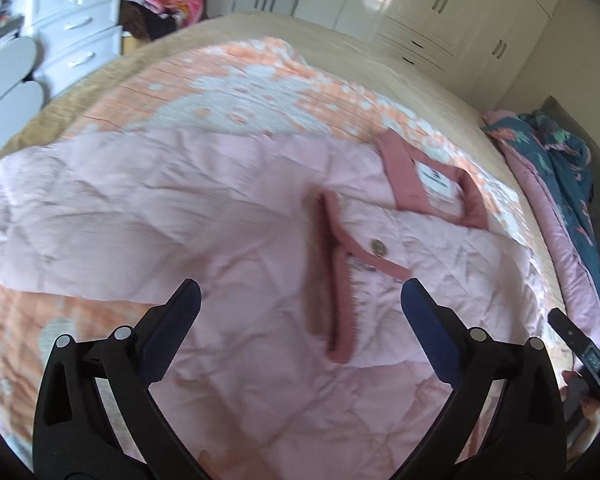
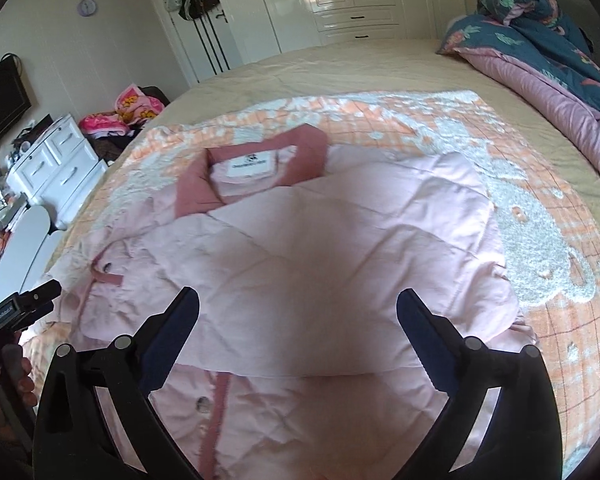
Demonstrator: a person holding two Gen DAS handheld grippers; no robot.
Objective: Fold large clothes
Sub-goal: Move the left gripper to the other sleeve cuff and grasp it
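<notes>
1. bedroom: white wardrobe (image 2: pixel 339 0) along the far wall behind the bed (image 2: pixel 339 68), white drawer chest (image 2: pixel 56 160) off the bed's side.
2. bed cover: orange and white patterned blanket (image 2: pixel 539 240) spread on the bed, under the jacket.
3. task item: pink quilted jacket (image 2: pixel 339 248) lying flat on the blanket, darker pink collar (image 2: pixel 256 148) with a white label toward the wardrobe, one panel folded across the front; snap button and dark pink placket (image 1: pixel 339 280) visible.
4. bundled blue floral duvet (image 2: pixel 539 40) at the bed's edge, apart from the jacket.
5. left gripper (image 1: pixel 300 304): jaws wide, nothing between them, above the jacket.
6. right gripper (image 2: pixel 298 308): jaws wide, empty, above the jacket's folded panel.
</notes>
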